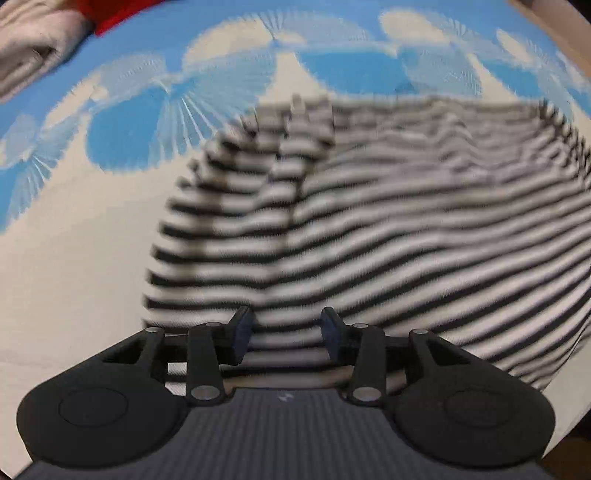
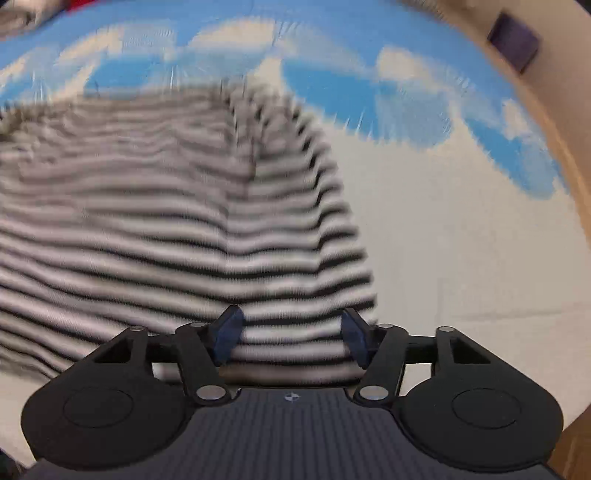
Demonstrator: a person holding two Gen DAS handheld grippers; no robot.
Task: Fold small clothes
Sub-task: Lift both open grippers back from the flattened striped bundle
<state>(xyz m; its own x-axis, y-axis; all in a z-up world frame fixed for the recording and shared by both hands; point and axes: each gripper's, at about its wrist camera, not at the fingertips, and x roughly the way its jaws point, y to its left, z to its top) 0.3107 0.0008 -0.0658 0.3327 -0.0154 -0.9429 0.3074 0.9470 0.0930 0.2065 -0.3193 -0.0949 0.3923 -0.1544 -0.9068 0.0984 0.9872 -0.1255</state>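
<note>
A black-and-white striped garment (image 1: 369,221) lies spread on a blue-and-cream patterned sheet (image 1: 92,221). A sleeve is folded in over its left part. My left gripper (image 1: 287,334) is open and empty, just above the garment's near left hem. The same garment (image 2: 166,221) shows in the right wrist view, blurred by motion. My right gripper (image 2: 291,334) is open and empty, over the garment's near right hem close to its right edge.
A beige folded cloth (image 1: 33,40) and something red (image 1: 118,11) lie at the far left on the sheet. A wooden edge (image 2: 554,122) runs along the right, with a dark purple object (image 2: 513,40) beyond it.
</note>
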